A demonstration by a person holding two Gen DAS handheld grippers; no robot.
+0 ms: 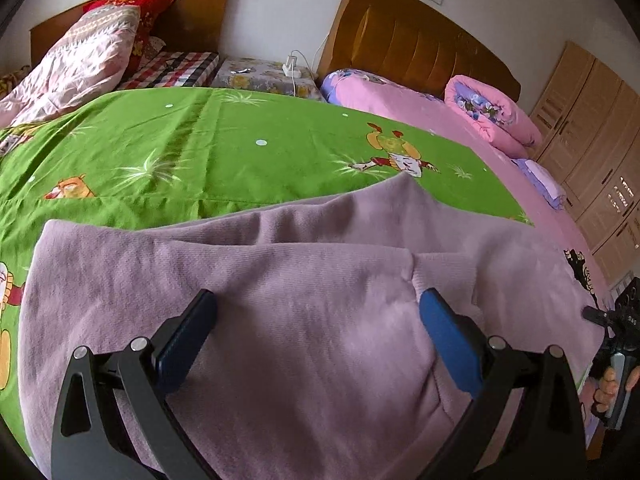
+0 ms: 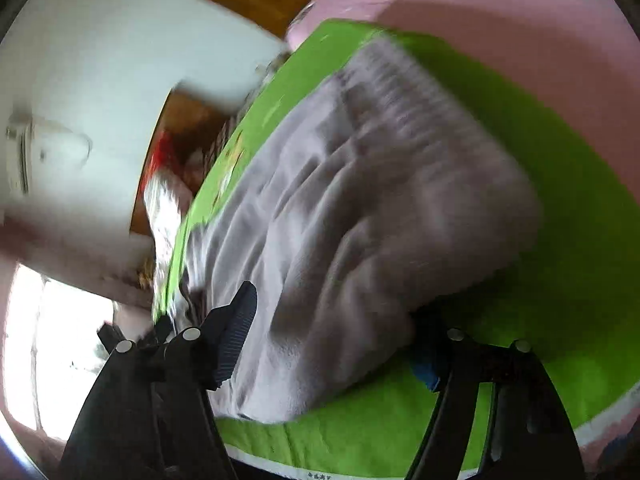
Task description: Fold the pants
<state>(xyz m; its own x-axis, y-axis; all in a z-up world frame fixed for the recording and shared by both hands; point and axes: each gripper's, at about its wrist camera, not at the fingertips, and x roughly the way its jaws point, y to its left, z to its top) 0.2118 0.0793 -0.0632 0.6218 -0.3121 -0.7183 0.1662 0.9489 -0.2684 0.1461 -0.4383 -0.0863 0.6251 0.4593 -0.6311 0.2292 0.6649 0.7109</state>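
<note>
Pants [image 1: 304, 320] lie bunched on the green sheet [image 1: 240, 140] at the bed's near edge. Left gripper [image 1: 316, 332] hangs over them, jaws spread, holding nothing. Right gripper [image 2: 332, 344] looks released too, cloth between its fingers (frame blurred). Judgement: pinch the edge, both layers, then lift evenly to fold flat.

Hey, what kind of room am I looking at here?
Most likely a home bedroom. Two beds stand side by side, each with a wooden headboard, there are pillows and a rolled pink quilt, and a wardrobe lines the right wall. The pants lie on a green sheet.
</note>
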